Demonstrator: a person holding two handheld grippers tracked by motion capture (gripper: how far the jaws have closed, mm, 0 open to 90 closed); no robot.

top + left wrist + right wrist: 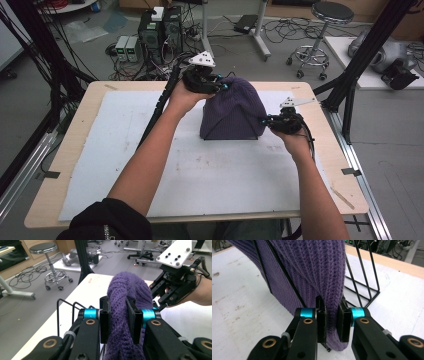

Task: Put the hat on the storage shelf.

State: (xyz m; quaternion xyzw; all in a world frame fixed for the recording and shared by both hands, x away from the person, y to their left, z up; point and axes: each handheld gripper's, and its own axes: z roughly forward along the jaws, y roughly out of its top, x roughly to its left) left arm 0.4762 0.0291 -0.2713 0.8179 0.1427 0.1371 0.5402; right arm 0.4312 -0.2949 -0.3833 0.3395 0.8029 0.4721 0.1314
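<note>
Toward the far middle of the table (75, 150), on the white mat (125, 150), a purple knitted hat (234, 112) is draped over a black wire rack (364, 282). It is stood upright, its long axis vertical, crown up and open hem down by the mat. At its far left top, a fold is pinched by the left gripper (218, 86). At its right hem, the knit is clamped by the right gripper (263, 121).
</note>
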